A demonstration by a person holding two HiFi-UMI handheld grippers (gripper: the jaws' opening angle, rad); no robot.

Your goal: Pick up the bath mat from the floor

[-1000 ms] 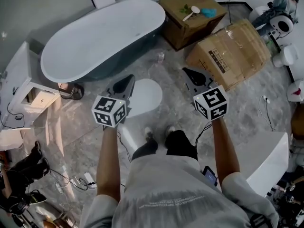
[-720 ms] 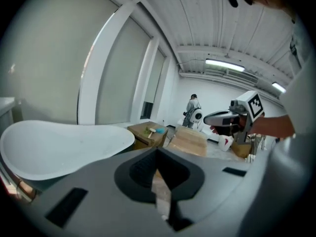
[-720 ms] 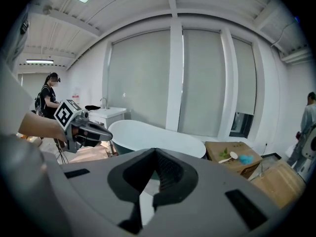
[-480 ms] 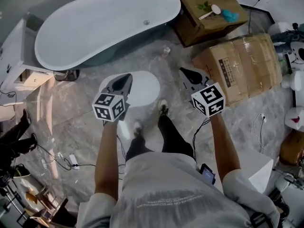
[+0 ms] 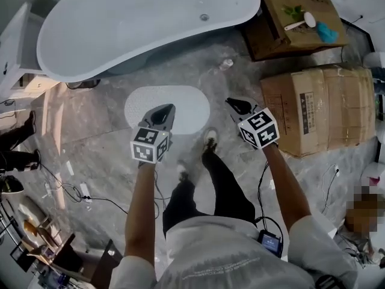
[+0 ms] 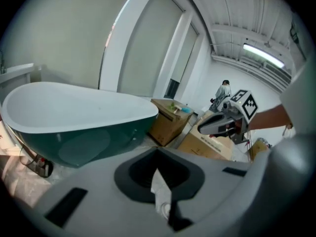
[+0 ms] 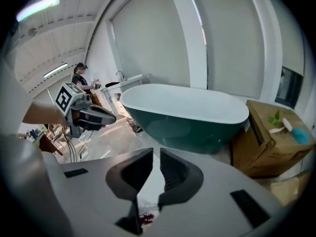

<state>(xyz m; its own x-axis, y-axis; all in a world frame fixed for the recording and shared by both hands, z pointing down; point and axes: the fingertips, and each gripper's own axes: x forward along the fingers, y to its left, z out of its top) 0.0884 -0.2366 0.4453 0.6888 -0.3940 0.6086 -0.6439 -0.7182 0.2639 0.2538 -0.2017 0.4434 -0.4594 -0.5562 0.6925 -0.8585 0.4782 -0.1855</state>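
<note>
The white oval bath mat (image 5: 180,104) lies flat on the grey marble floor in front of the bathtub (image 5: 144,23). My left gripper (image 5: 163,109) hangs over the mat's near edge, its tips together and nothing held. My right gripper (image 5: 231,103) hovers over bare floor just right of the mat, shut and empty. In the left gripper view the left gripper (image 6: 158,152) points toward the tub, with the right gripper (image 6: 217,124) off to the right. The right gripper view shows the right gripper (image 7: 154,152) with only a thin slit between its jaws, and the left gripper (image 7: 94,116) at left.
Two cardboard boxes (image 5: 325,110) (image 5: 295,17) stand at the right, the far one with a brush on top. A small bottle (image 5: 227,64) sits on the floor by the tub. The person's foot (image 5: 209,138) is near the mat's edge. Cables (image 5: 66,188) trail at left.
Both grippers have dropped toward the floor as the person leaned and stepped forward. The left one has come over the mat's near edge, the right one beside it.
</note>
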